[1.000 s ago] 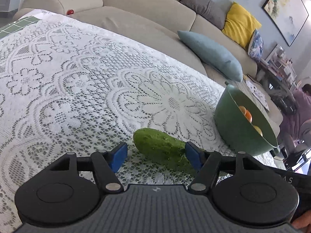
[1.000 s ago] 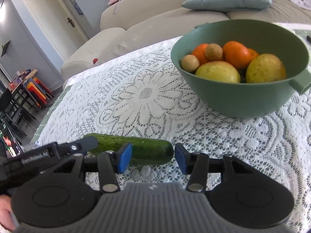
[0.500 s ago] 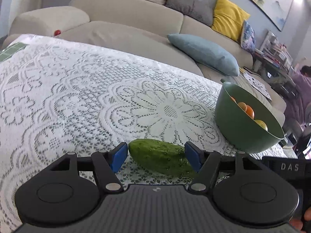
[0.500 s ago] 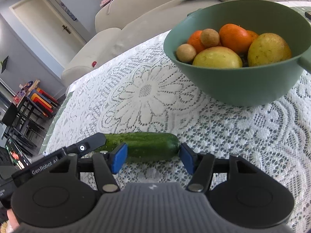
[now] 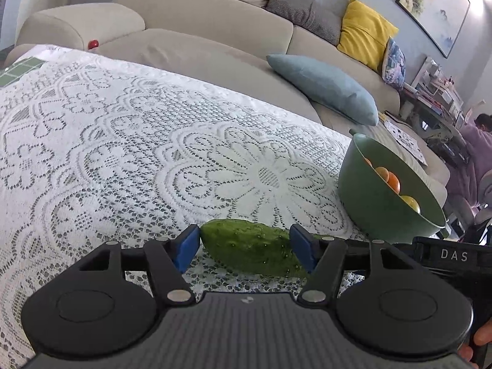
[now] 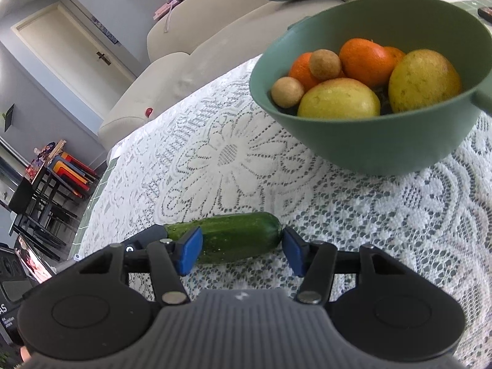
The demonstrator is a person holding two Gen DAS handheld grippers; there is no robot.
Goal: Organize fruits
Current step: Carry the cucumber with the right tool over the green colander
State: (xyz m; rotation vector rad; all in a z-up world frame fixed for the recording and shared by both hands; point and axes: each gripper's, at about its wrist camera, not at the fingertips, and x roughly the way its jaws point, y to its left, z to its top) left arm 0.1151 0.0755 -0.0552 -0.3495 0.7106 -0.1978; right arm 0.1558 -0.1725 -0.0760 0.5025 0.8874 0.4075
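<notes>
Both tools, left and right, open around cucumber, low centre. Risk: both closing, opposing pulls; it rolls before bowl.

In the left wrist view the blue pad at four o'clock covers the cucumber end, and the bowl wall at three o'clock hides most fruit. In the right wrist view the frame cuts the bowl's handle.
</notes>
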